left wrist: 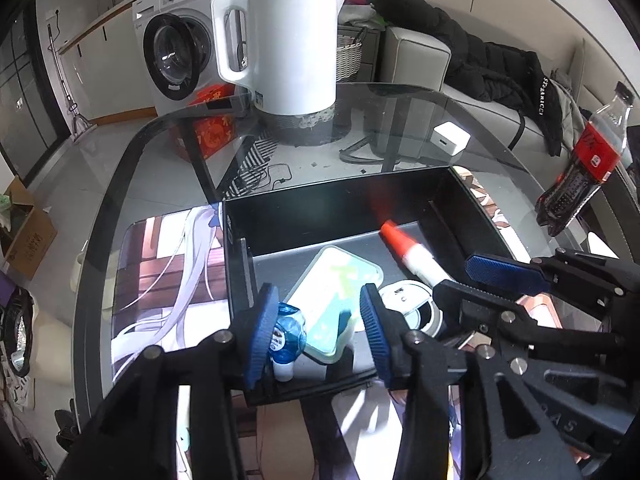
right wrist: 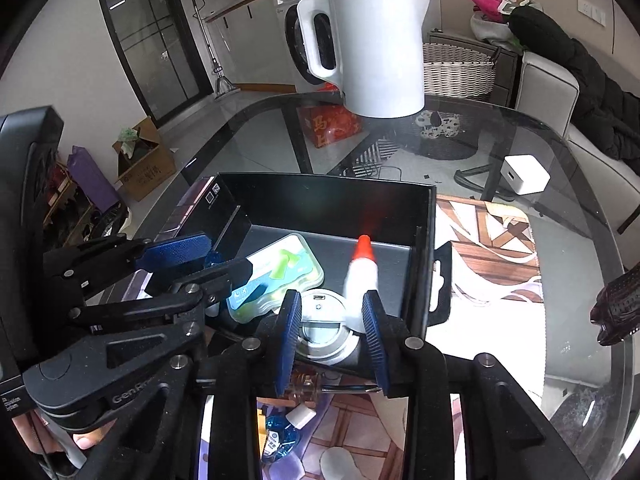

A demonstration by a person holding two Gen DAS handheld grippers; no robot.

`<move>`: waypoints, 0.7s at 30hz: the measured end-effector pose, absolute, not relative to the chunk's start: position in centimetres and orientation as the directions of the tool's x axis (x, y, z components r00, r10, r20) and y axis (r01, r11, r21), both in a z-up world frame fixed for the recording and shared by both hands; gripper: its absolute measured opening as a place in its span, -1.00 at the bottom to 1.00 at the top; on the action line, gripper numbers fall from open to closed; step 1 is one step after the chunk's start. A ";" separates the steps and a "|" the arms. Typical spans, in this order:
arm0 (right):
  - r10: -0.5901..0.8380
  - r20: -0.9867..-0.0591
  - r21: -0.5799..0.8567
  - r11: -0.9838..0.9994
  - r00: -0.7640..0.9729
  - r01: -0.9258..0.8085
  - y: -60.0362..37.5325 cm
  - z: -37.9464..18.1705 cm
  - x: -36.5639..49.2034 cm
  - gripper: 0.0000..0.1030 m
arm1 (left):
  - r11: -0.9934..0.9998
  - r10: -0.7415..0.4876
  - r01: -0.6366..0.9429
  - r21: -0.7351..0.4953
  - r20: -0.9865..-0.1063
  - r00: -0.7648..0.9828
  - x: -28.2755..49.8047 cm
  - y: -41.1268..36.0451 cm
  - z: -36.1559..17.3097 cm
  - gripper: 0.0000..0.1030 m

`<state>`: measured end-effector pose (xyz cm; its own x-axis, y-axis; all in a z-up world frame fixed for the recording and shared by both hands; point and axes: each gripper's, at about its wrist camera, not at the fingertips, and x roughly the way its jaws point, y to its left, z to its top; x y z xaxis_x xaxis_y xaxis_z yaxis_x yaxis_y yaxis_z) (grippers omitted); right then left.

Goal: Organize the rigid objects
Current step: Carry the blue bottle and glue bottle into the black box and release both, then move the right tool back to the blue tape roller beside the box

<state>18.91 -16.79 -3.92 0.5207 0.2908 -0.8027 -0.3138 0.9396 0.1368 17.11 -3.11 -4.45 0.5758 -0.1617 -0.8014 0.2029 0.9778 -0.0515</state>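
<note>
A black open box sits on the glass table. Inside lie a light green flat case, a white glue bottle with an orange tip and a round white device. My left gripper is open over the box's near left corner, with a small blue bottle resting against its left finger. My right gripper is open over the box's near edge, straddling the round device and the glue bottle's base. A blue bottle also shows below the right gripper.
A white kettle stands at the table's far side. A white charger cube lies right of the box. A cola bottle stands at the far right. A printed mat lies under the box.
</note>
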 end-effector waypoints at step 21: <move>0.380 -0.782 0.203 0.905 0.493 -0.375 -18.9 -1.5 13.0 -0.37 | 0.976 -0.218 0.130 -0.176 -0.835 0.506 11.7 1.1 -3.6 0.10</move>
